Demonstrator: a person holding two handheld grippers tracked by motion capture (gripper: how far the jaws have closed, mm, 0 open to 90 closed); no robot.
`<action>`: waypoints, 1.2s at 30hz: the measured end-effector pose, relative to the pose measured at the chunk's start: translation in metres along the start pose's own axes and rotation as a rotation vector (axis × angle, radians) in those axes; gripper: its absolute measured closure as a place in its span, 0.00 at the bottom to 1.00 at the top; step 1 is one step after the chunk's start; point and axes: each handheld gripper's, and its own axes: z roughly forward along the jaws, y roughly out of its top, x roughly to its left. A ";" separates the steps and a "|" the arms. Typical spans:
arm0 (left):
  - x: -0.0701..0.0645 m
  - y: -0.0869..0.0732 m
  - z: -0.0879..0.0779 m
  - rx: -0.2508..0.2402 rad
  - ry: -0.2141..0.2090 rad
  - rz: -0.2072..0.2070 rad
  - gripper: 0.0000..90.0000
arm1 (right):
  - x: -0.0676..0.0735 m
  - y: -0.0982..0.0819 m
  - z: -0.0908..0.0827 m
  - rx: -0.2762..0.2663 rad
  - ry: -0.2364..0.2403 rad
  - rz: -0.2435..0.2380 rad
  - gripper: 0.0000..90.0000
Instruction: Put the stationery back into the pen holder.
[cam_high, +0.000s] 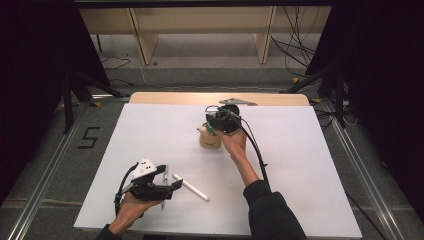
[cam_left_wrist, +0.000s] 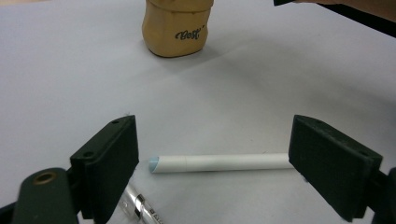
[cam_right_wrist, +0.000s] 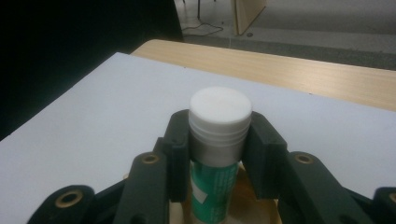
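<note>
My right gripper is shut on a glue stick with a white cap and green label, held upright. In the high view the right gripper holds it just over a tan holder near the middle of the table. The holder carries a dark script word. My left gripper stands open, its jaws either side of a white marker lying on the sheet without touching it. The left gripper sits near the front left, the white marker just to its right.
A silver pen lies by the left jaw, also seen as the silver pen under the left gripper. The white sheet covers the table; a wooden strip shows along the far edge. Cables trail from both grippers.
</note>
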 end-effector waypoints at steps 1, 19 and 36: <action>0.000 0.000 0.000 0.000 0.000 0.000 0.17 | 0.000 0.000 0.000 0.001 0.001 0.001 0.73; 0.000 0.000 0.000 0.001 0.000 0.001 0.17 | 0.002 -0.003 0.005 0.033 0.018 -0.001 0.70; 0.002 0.000 0.000 0.000 0.012 -0.011 0.17 | 0.002 0.014 -0.023 -0.035 0.073 -0.003 0.45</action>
